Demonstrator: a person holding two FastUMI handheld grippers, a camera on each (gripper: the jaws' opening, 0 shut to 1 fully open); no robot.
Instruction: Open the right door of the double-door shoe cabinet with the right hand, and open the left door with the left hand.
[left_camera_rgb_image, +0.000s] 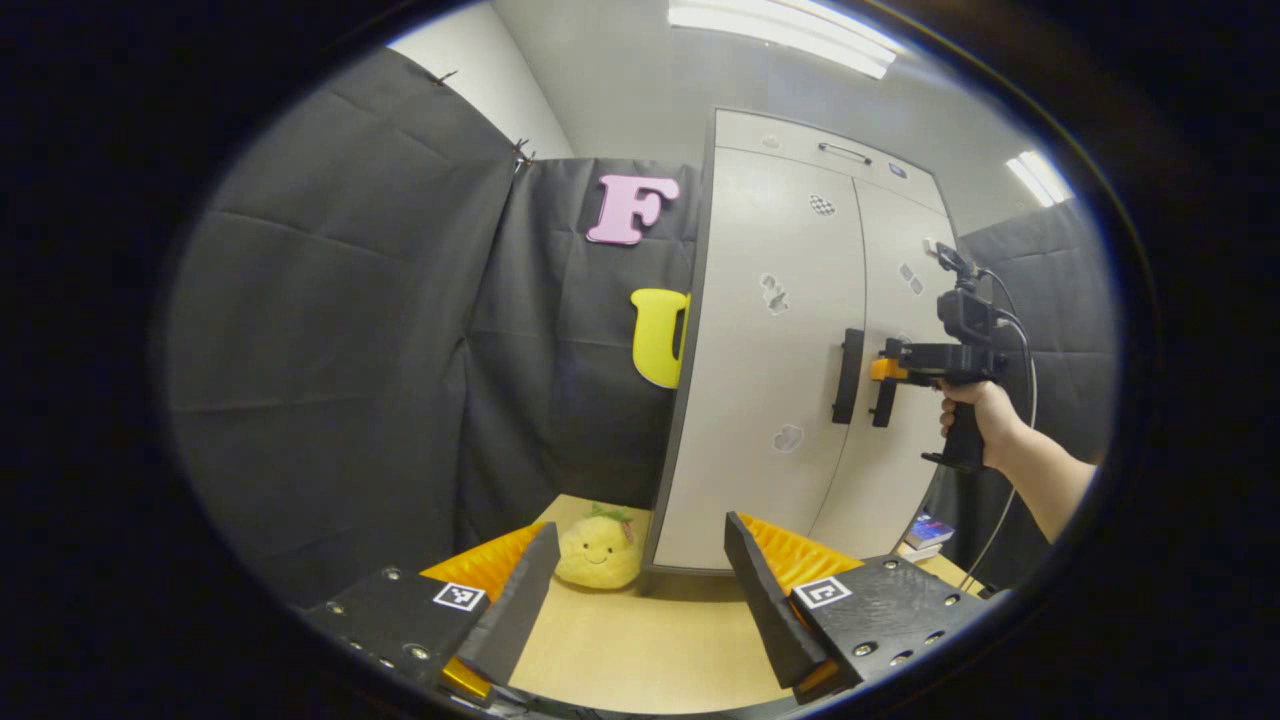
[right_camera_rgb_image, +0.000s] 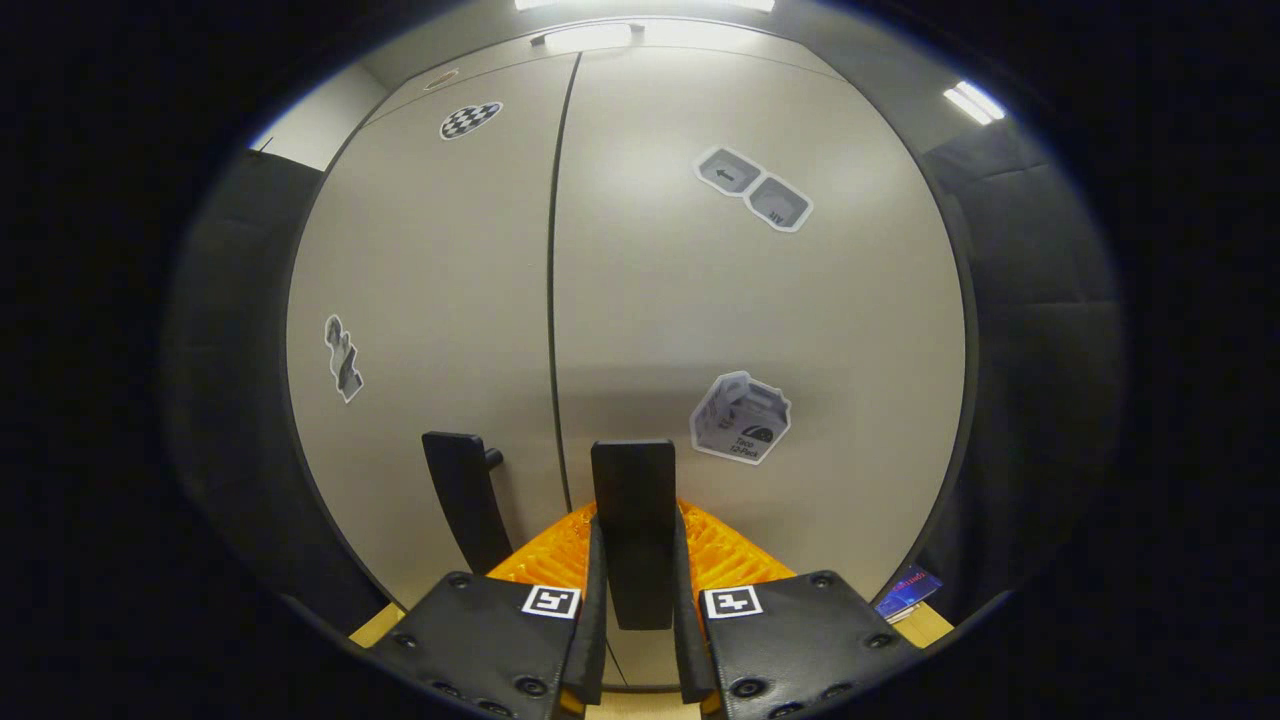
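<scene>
The pale shoe cabinet stands on the tabletop with both doors shut. Its two dark vertical handles sit side by side at the seam. In the right gripper view the right door's handle stands between the fingers of my right gripper, which is shut on it. The left door's handle is free just to its left. In the left gripper view a hand holds the right gripper against the right handle, next to the left handle. My left gripper is open, low and well short of the cabinet.
A yellow plush toy sits on the wooden table at the cabinet's left front corner. A small coloured box lies at the cabinet's right foot. Black cloth walls enclose the left and back.
</scene>
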